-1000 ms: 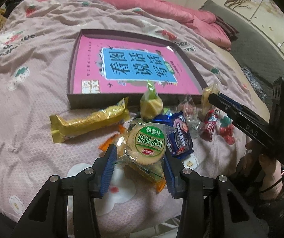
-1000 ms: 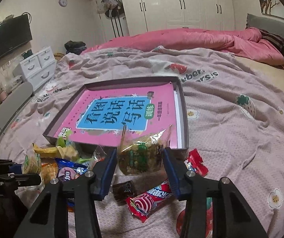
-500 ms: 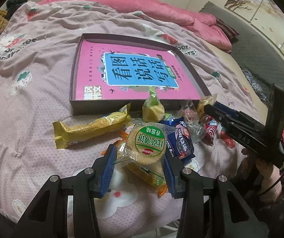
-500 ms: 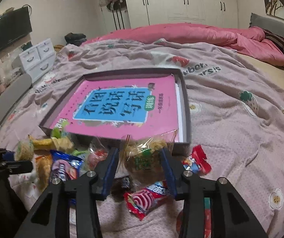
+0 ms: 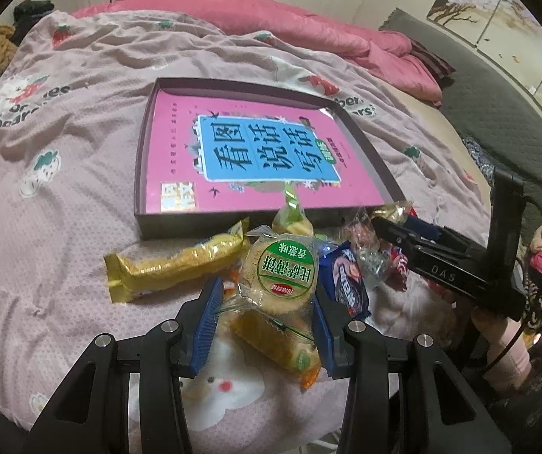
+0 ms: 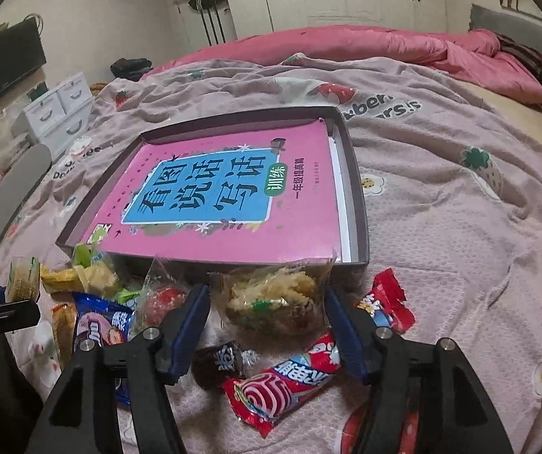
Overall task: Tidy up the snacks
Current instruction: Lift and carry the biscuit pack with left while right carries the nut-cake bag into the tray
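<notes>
Both claws pinch a packet: left gripper (image 5: 263, 325) the biscuit (image 5: 280, 274), right gripper (image 6: 267, 325) the crisps (image 6: 276, 302), lifted, likely bound for the box (image 6: 357, 204).

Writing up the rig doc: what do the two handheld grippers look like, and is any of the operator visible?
Both grippers are matte black with silver screw heads and blue ribbed pads. The right gripper, seen from the left wrist view, carries white "DAS" lettering, an upright black post and a black cable. Below it shows a pink sleeve. The left gripper looks identical.
</notes>
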The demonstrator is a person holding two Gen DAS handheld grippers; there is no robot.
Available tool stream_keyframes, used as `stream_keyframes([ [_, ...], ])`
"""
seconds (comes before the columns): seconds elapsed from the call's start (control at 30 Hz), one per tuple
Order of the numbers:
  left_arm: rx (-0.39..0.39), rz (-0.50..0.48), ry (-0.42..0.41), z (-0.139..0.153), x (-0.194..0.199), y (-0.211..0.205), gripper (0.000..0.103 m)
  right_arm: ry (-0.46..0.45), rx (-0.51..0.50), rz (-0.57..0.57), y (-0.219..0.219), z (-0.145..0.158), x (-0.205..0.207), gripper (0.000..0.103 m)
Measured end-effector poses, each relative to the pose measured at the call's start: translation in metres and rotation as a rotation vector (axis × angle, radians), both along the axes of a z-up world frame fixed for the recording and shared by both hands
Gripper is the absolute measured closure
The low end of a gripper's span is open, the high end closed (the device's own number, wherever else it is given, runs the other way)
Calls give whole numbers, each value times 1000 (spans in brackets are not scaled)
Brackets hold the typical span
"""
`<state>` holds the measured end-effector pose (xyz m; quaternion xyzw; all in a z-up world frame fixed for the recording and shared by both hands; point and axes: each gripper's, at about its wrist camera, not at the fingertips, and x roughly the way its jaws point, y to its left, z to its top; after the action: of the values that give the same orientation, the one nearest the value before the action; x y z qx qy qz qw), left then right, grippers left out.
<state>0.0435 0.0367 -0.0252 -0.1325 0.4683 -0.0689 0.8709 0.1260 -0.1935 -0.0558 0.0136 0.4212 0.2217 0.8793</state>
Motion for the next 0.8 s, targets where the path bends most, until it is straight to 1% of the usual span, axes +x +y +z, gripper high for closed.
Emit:
stream_keyframes([
  [0.03,-1,2,-2,1,1,1,57,2,7,-4,-1,-1,1,46],
  [0.07,-1,5,-4,1,2,2,57,4,16,-8,-3,-1,2,48],
  [0.13,0,11,-7,2,4,3,57,10,50,-13,-7,0,3,50],
  [0.33,-8,31,-10,2,9,10,57,-30,88,-27,-16,14,-2,51],
  [0.53,-9,51,-27,7,16,15,57,-124,88,-16,-14,41,-10,51],
  [0.67,-7,64,-41,10,23,17,57,-166,88,-19,-13,52,-8,51],
  [0.8,-2,81,-57,13,34,20,57,-187,89,-25,-11,56,-4,51],
])
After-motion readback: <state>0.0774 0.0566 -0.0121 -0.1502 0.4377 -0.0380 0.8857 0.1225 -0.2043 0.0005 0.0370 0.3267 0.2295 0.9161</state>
